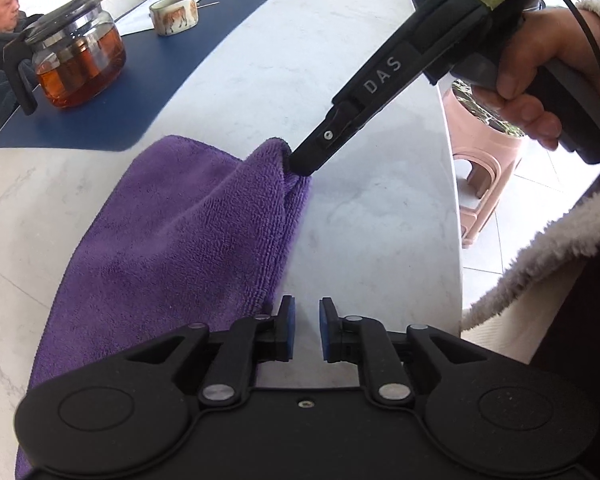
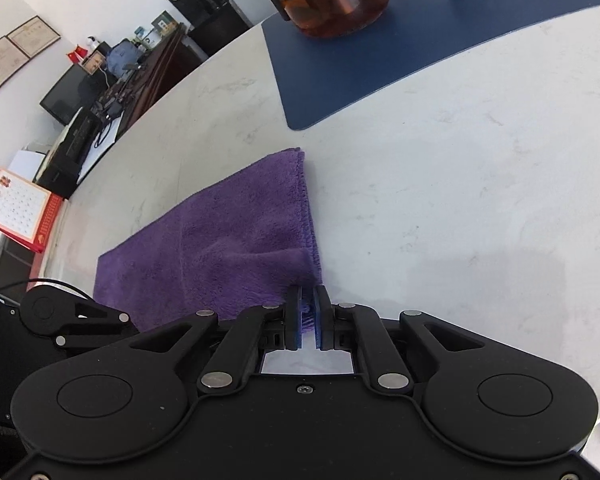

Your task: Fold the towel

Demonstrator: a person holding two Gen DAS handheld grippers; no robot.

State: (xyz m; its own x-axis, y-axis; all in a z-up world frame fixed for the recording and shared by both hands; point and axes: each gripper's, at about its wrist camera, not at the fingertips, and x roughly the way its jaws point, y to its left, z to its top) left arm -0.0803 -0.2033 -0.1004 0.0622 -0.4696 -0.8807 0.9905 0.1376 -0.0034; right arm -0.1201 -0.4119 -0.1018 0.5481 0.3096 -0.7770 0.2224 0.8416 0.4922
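I am seeing the purple towel [image 1: 172, 232] lying on the white counter [image 1: 360, 128], left of centre in the left view. My right claw [image 2: 309, 307] is pinching the towel's near right corner and lifting it into a small peak. My left claw [image 1: 307, 322] is standing slightly open just right of the towel's edge, holding nothing.

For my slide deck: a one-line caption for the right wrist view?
Right gripper pinches the purple towel's near corner on the white table.
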